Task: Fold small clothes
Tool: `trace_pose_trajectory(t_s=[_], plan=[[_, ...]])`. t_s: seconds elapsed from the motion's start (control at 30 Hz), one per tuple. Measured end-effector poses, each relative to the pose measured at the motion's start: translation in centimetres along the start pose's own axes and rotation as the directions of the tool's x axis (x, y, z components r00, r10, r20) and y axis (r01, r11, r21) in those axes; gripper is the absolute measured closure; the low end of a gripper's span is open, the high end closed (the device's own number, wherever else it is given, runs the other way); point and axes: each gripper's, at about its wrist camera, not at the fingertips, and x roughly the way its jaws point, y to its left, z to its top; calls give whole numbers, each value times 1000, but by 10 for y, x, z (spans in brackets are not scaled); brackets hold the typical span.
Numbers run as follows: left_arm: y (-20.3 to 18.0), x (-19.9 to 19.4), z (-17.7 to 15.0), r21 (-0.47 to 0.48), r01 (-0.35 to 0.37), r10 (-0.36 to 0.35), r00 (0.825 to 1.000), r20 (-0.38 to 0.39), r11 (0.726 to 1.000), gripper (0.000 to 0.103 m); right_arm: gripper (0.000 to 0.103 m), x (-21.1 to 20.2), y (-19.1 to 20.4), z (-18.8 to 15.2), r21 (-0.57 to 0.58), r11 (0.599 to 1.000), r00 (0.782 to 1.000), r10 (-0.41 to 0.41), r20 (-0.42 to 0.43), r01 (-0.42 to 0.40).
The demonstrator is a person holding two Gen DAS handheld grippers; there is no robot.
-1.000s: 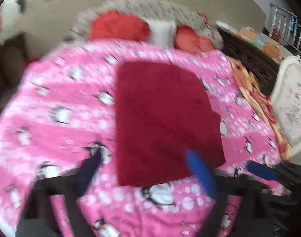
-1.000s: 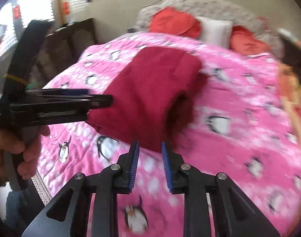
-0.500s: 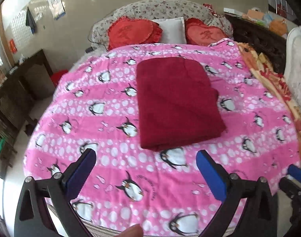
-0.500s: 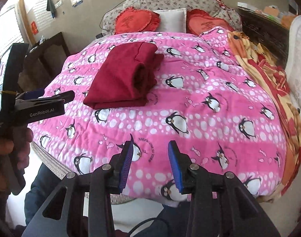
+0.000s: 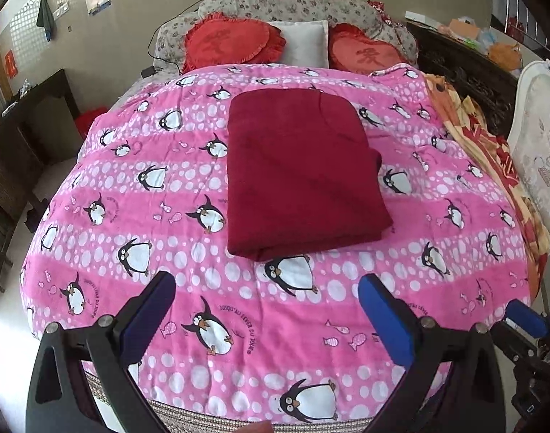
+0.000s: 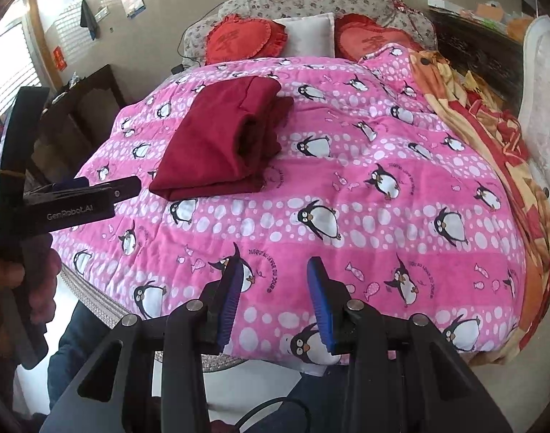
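garment dark red | blanket pink, penguins, white dots | cushions seemingly red

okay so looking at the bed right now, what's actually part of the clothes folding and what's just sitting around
Part of the job:
- dark red garment, folded, lying on the bed
- left gripper, open, empty
- right gripper, open, empty

Just lying about:
- pink penguin blanket under the garment
- two red heart cushions
- white pillow between them
- orange patterned blanket along the bed's side
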Motion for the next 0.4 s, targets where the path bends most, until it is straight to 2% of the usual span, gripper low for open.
trace_pose_trajectory(t_s=[0.23, 0.3, 0.4], plan=[[-2, 6, 1, -10, 43, -43, 999, -20, 999, 0, 97, 3, 2, 2, -3, 1000, 1000, 8, -2, -8], [1, 5, 1, -31, 33, -33, 999, 5, 999, 0, 97, 3, 2, 2, -3, 1000, 1000, 6, -2, -6], [3, 7, 2, -43, 36, -36, 999, 2, 998, 0, 97, 4, 1, 3, -6, 1000, 1000, 4, 1, -4]])
